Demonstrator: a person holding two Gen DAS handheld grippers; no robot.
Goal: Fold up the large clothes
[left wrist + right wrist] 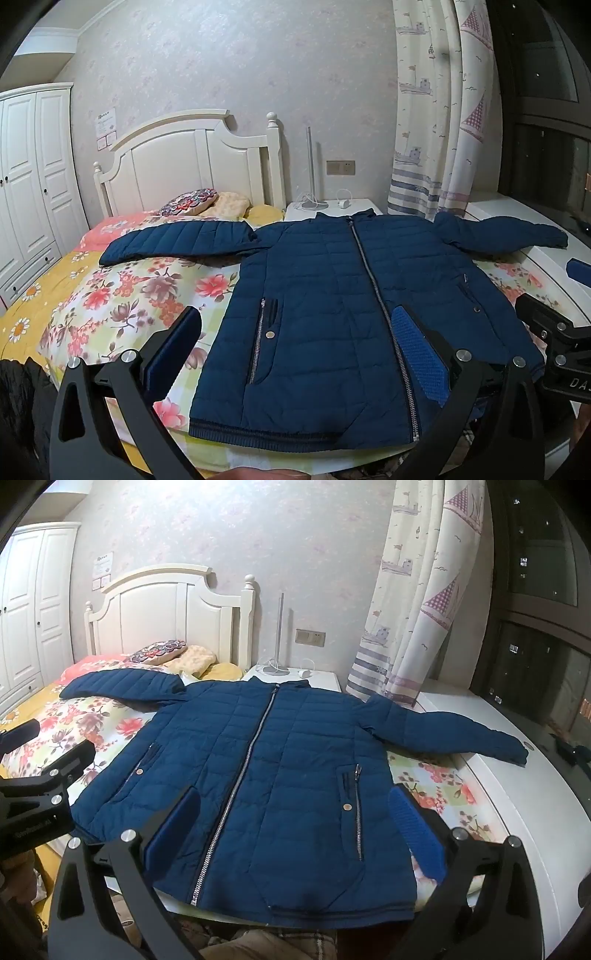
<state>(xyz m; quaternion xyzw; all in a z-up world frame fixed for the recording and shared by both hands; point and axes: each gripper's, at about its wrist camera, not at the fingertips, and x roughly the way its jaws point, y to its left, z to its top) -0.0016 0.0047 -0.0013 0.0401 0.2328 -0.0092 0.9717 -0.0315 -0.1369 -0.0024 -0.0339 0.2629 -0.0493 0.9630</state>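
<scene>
Floral bed (pixel 122 295) (pixel 436 779) filling the room's middle, white headboard (pixel 192 162) at its far end. On the bed's near half, spread flat and front up: navy quilted jacket (pixel 332 295) (pixel 266 771), zipped shut, hem at the near edge, collar toward the nightstand (pixel 332 208). One sleeve stretched toward the wardrobe (pixel 29 177), cuff on the bed; other sleeve reaching off the bed onto a white ledge (pixel 517 805) under the curtain (pixel 439 122). Pillows (pixel 207 201) by the headboard, beyond the jacket.

Left gripper (pixel 301 341) above the bed's near edge, jaws wide, nothing held; one blue pad over the jacket near the zip, the other over bare quilt. Right gripper (pixel 299 827) likewise above the near edge, jaws wide and empty, straddling the jacket's lower front.
</scene>
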